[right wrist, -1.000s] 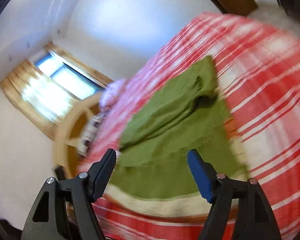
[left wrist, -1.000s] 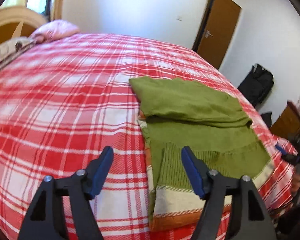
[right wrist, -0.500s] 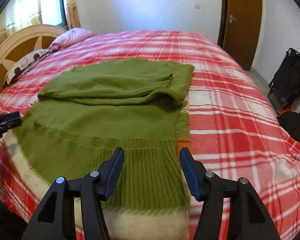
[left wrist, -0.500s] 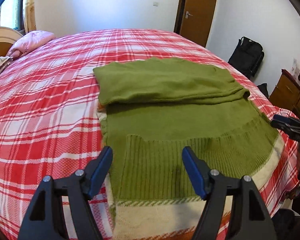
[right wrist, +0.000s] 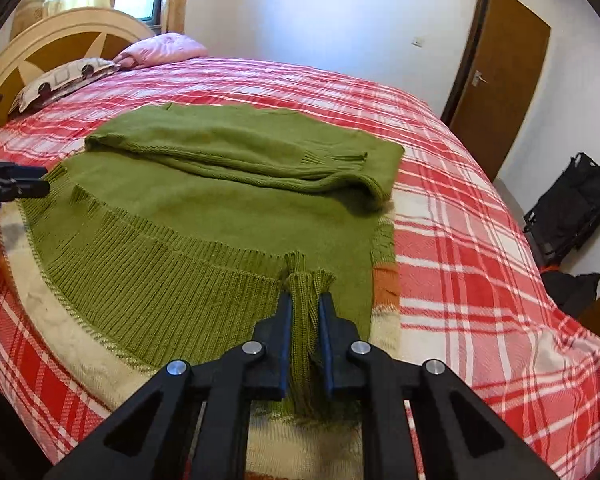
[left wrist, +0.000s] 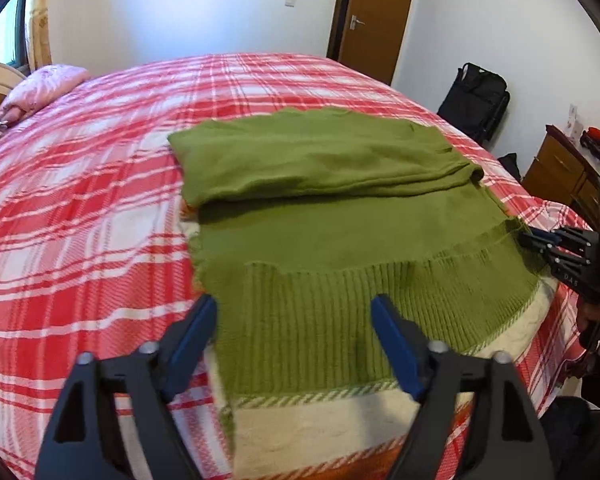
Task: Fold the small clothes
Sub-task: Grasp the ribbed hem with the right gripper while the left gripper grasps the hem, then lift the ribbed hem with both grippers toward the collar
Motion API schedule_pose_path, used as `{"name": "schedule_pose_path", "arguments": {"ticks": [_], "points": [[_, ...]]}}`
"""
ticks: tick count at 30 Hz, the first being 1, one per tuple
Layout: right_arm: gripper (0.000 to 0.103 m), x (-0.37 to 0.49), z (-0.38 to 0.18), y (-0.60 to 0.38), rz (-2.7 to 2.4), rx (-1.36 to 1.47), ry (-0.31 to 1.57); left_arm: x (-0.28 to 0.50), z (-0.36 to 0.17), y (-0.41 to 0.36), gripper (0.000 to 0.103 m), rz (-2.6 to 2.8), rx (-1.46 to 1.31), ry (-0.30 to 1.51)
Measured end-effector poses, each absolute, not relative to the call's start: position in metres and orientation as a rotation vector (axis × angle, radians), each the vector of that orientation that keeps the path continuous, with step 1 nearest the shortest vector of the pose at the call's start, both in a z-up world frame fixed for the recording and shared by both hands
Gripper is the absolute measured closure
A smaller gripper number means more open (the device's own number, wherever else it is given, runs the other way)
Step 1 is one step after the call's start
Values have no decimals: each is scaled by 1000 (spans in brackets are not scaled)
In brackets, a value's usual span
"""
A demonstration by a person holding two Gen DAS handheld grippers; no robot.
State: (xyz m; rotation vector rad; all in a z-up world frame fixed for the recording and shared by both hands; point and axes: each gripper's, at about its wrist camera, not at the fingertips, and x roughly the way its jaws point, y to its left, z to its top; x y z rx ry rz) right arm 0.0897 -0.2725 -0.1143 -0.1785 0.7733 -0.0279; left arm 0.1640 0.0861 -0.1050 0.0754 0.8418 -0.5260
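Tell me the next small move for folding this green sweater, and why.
Probably close the left hand-held gripper on the ribbed hem below it: it is open, while the right hand-held gripper already pinches the green sweater at its other hem corner.

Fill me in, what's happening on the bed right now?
A person is folding a green sweater spread on the red plaid bedspread; its upper part is already folded over. The right claw is shut on a pinch of the ribbed hem at the near edge. The left claw is open above the hem at the sweater's other side, gripping nothing yet.
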Motion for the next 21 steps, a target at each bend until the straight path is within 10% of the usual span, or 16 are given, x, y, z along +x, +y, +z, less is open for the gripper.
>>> {"name": "schedule_pose_path", "arguments": {"ticks": [3, 13, 21], "points": [[91, 91, -121, -275, -35, -164, 793, 165, -113, 81, 49, -520, 93, 863], [91, 95, -125, -285, -26, -70, 799, 172, -117, 89, 48, -467, 47, 890], [91, 88, -107, -278, -32, -64, 767, 162, -116, 80, 90, -461, 47, 884]]}}
